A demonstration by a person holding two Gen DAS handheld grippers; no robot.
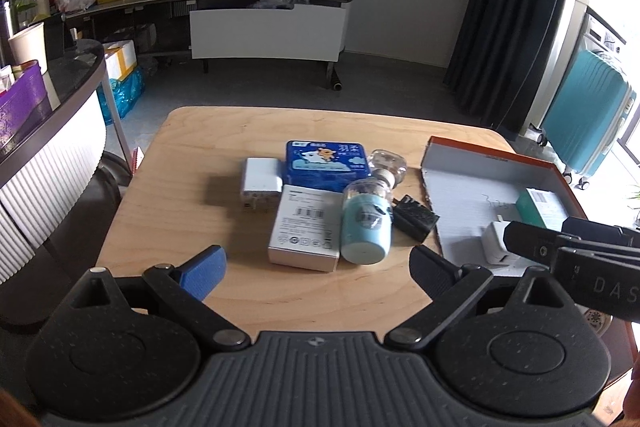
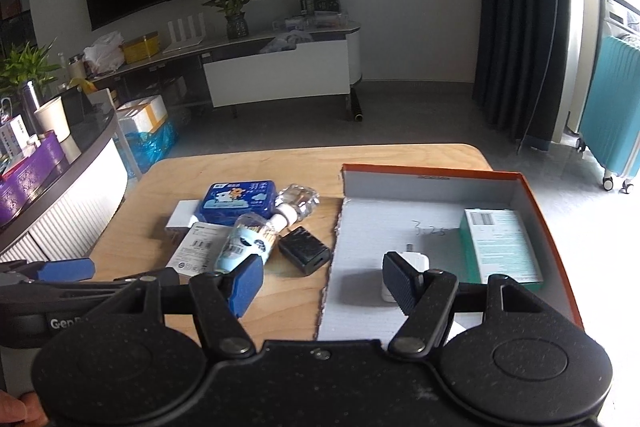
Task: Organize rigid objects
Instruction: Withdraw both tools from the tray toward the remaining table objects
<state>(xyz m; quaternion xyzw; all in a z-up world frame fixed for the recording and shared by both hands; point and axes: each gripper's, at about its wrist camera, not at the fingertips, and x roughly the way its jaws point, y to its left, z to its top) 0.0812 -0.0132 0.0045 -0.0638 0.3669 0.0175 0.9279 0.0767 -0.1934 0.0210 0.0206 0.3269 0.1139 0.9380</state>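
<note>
On the wooden table [image 1: 188, 211] lie a blue tin [image 1: 326, 165], a white charger [image 1: 260, 183], a white flat box [image 1: 304, 227], a light-blue jar [image 1: 366, 225] on its side, a clear bottle [image 1: 386, 167] and a black adapter [image 1: 414, 217]. An orange-rimmed box [image 2: 532, 203] to the right holds a green carton [image 2: 500, 247] and a white plug [image 2: 404, 273]. My left gripper [image 1: 318, 271] is open and empty, just short of the jar and white box. My right gripper [image 2: 324, 283] is open and empty, low over the box's near left edge.
A curved dark counter [image 1: 60, 95] with a purple box [image 1: 20, 103] stands left of the table. A teal suitcase [image 1: 584, 115] stands at the right. A TV stand [image 1: 268, 23] lies beyond the floor.
</note>
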